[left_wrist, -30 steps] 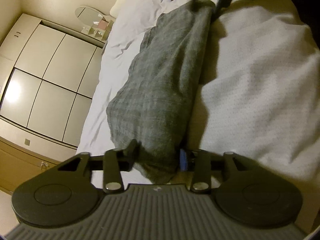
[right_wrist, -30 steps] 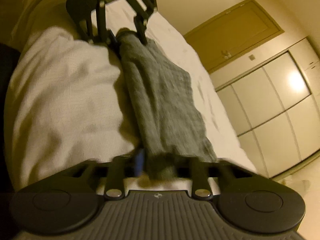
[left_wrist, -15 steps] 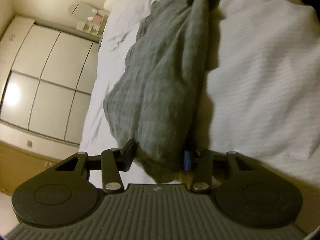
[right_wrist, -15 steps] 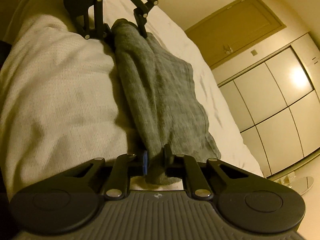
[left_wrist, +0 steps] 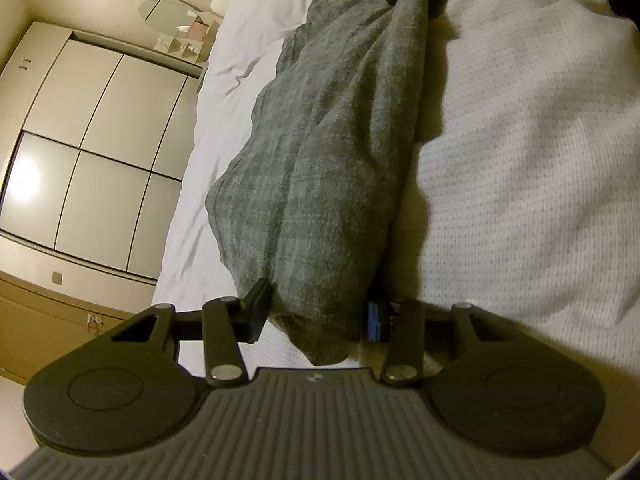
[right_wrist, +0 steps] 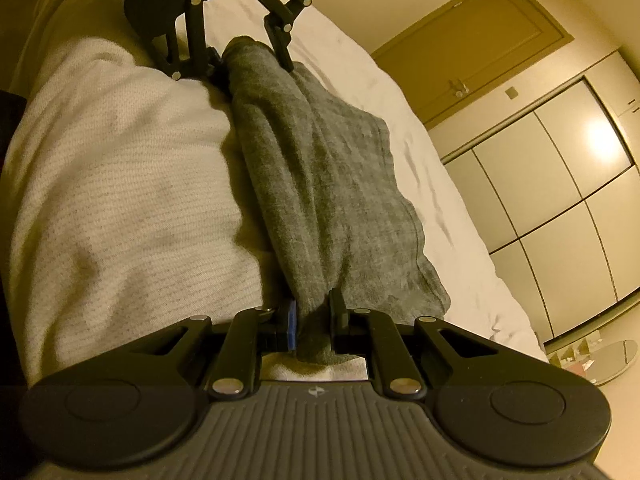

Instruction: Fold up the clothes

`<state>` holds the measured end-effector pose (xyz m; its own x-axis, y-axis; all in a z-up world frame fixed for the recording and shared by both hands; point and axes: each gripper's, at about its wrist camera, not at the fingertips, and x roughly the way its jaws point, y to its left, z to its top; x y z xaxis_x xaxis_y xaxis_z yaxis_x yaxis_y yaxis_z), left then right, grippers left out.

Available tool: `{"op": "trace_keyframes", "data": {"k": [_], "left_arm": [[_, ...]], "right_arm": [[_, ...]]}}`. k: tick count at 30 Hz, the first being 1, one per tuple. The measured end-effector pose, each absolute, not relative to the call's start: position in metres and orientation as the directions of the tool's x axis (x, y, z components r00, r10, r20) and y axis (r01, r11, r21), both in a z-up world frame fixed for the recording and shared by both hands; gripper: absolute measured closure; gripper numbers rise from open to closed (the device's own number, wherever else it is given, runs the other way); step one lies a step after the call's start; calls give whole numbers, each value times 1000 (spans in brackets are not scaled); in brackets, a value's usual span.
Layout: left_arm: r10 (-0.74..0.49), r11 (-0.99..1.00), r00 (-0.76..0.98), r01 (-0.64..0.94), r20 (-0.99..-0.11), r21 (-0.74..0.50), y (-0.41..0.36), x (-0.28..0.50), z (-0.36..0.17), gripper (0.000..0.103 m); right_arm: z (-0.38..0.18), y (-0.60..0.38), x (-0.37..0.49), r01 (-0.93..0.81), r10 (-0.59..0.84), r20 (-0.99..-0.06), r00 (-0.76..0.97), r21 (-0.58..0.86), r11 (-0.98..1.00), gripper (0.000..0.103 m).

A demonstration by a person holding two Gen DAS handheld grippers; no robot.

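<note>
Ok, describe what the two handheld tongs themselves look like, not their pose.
Both are matte black plastic. The left tongs and right tongs each have a ribbed grey-black body with a small central logo, round discs on both sides, linkage arms with silver pivot rivets, and one blue finger pad. No cables, hands or sleeves show.

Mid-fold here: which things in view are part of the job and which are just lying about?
In the job:
grey garment
left gripper, open around one end
right gripper, shut on the other end

Lying about:
white knit blanket
white sheet
oval mirror
wardrobe
</note>
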<state>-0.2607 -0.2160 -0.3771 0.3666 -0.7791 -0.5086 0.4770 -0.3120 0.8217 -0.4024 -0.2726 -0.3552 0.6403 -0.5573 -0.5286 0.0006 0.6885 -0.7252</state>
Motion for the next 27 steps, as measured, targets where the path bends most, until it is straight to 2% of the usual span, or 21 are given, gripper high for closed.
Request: {"op": "trace_keyframes", "data": {"k": [16,19,21,23,26,27], "left_arm": [[-767,-277,373,540,-521,795,-214,-260,-368,61],[-766,-258,390,541,-511,800,-214,-262,-365,53],[-778,-234,399,531,-485,814,-207,-267,-359,41],[-801,-232,391,497,-454,836,-196,-276,-357,35],[-837,-264,355,404,-416,876,-180,-297,-359,24],[-846,-283,340,367,-410,886,-177,-304,-362,23]], "right_arm": [[-359,-264,-405,-1,-591,-513,623,-756,655,88],[-362,-261,-401,-3,-596,-501,627,-768,641,82],[-363,-259,-398,-5,-600,-492,631,-775,632,75],[-365,-257,-395,-6,-603,-484,634,-783,622,63],[-368,-254,-391,-9,-608,-472,639,-794,608,62],[-369,-253,-390,-9,-609,-468,640,-798,603,62]]}}
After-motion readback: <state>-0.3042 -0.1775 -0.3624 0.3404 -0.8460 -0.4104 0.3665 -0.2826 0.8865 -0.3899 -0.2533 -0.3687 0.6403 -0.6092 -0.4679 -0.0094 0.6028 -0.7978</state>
